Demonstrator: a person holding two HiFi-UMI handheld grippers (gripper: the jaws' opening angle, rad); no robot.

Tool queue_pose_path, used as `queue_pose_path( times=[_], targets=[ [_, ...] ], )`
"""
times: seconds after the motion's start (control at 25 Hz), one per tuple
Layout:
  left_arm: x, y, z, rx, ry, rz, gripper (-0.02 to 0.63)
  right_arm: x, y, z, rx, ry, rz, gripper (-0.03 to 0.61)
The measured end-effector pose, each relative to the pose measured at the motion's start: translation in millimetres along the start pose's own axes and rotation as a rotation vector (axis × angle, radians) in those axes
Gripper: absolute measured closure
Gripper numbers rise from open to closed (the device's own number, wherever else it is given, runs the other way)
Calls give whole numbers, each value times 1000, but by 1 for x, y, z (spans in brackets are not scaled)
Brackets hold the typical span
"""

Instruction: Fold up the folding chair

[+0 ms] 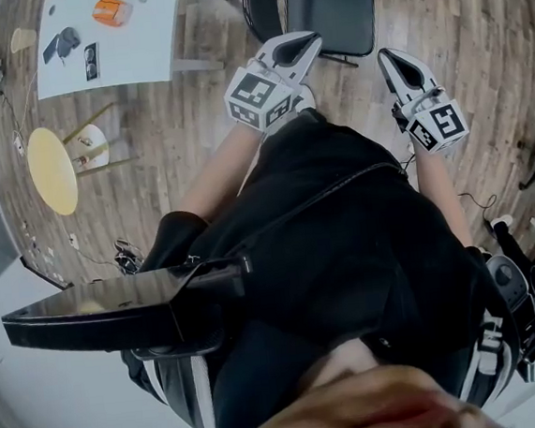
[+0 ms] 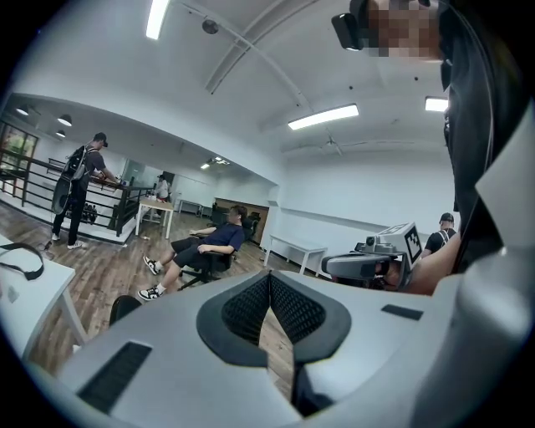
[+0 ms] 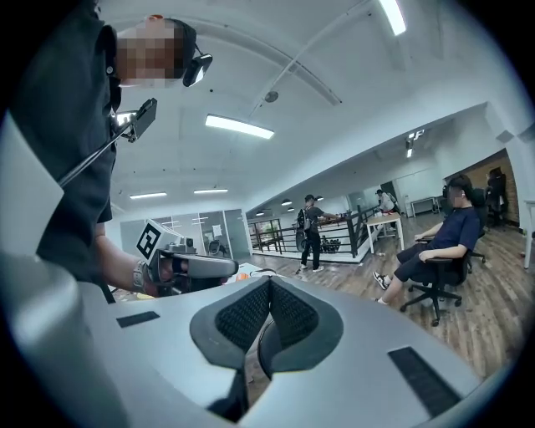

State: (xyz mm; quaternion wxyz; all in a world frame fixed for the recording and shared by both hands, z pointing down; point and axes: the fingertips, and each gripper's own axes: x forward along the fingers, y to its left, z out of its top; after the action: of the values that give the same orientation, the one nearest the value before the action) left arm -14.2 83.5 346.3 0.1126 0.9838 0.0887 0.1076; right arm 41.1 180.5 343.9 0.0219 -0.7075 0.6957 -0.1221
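The chair (image 1: 328, 10) stands unfolded just ahead of both grippers. The left gripper (image 1: 300, 45) is near its seat's front-left corner and the right gripper (image 1: 390, 60) is off its right edge, both closed and empty. A table (image 1: 139, 51) stands to the chair's left, with bare floor (image 1: 460, 11) to its right.

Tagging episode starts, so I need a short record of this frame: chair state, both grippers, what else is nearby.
chair: folding chair, black seat open flat, not yet folded
left gripper: jaws shut, nothing between them
right gripper: jaws shut, nothing between them
grip: neither gripper holds the chair
nearby: white table and round yellow stool, to the left in the head view
background: seated person in an office chair
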Motion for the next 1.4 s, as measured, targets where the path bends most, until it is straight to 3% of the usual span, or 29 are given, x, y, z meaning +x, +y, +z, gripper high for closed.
queue_pose_path(
  times=[0.52, 0.8, 0.96, 1.08, 1.2, 1.4],
  targets=[
    [24, 66, -5, -52, 29, -35, 607, 48, -43, -10, 4, 63, -24, 568],
    [56, 103, -25, -82, 114, 69, 607, 62, -96, -43, 42, 122, 15, 568],
    [63, 149, -39, -120, 177, 209, 606, 79, -130, -74, 49, 175, 61, 568],
    [65, 190, -67, -199, 276, 293, 600, 92, -157, -102, 69, 206, 74, 568],
    [65, 226, -93, -256, 373, 355, 559, 100, -180, -140, 127, 242, 82, 566],
    [58, 289, -136, -373, 494, 434, 412, 118, -211, -227, 241, 351, 141, 565]
  ],
)
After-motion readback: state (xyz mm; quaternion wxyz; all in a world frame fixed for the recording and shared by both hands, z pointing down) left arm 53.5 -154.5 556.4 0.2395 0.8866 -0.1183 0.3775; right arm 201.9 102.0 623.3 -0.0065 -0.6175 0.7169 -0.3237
